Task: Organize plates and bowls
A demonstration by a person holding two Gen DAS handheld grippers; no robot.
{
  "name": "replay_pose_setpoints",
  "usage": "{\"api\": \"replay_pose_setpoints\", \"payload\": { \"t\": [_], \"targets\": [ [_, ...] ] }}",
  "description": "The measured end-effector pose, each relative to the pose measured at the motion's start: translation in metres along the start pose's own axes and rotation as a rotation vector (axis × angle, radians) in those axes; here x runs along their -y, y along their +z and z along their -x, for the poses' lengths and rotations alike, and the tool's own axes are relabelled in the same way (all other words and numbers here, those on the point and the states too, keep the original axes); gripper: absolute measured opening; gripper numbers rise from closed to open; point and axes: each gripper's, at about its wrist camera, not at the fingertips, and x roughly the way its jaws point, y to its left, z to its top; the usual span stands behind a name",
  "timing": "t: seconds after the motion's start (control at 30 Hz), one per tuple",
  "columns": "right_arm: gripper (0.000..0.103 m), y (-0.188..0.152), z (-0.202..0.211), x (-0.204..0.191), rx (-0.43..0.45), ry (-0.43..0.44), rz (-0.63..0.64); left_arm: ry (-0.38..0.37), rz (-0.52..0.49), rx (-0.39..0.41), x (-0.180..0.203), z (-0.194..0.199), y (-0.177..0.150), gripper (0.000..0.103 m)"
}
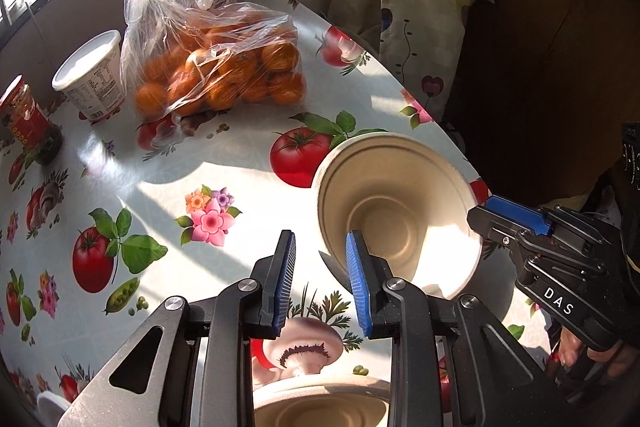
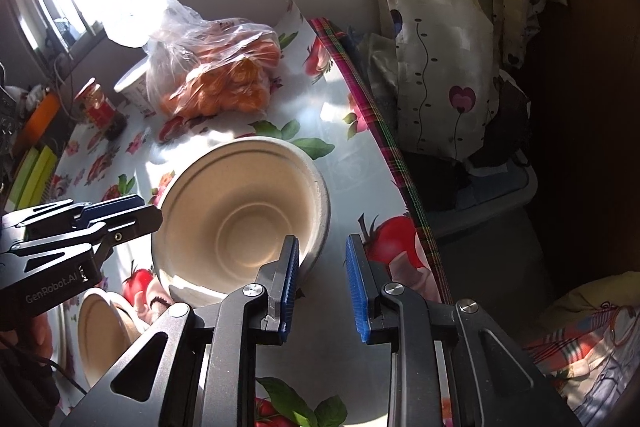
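Observation:
A beige paper bowl [image 1: 394, 219] stands upright on the flowered tablecloth near the table's right edge; it also shows in the right wrist view [image 2: 240, 211]. My left gripper [image 1: 320, 283] is open and empty, its right finger [image 1: 356, 267] just in front of the bowl's near rim. My right gripper [image 2: 322, 287] is open and empty, its left finger [image 2: 290, 275] at the bowl's right rim. A second beige bowl or plate [image 1: 320, 405] lies under my left gripper; it also shows in the right wrist view [image 2: 102, 331].
A plastic bag of oranges [image 1: 216, 67], a white tub [image 1: 90, 75] and a red-labelled jar [image 1: 28, 119] stand at the back of the table. The table edge [image 2: 380, 131] runs along the right, with curtains [image 2: 440, 27] beyond.

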Motion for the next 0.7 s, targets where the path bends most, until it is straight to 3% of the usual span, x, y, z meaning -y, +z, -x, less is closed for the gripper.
{"api": "replay_pose_setpoints", "payload": {
  "t": [0.1,0.17,0.33,0.7],
  "targets": [
    [0.019,-0.0003,-0.0024,-0.0008,-0.006,0.001,0.001,-0.003,0.006,-0.005,-0.001,-0.0025,0.0001,0.027],
    [0.016,-0.0003,-0.0036,-0.0007,-0.009,0.003,0.0,-0.003,0.001,-0.015,-0.0004,-0.0049,-0.0004,0.019],
    [0.014,-0.0006,-0.0044,-0.0024,-0.012,0.011,0.002,-0.005,-0.006,-0.02,0.001,-0.0077,-0.0015,0.012],
    [0.013,0.0001,-0.0033,-0.0033,-0.01,0.011,0.003,0.013,-0.01,-0.016,0.0019,-0.0086,-0.0015,0.011]
  ]
}}
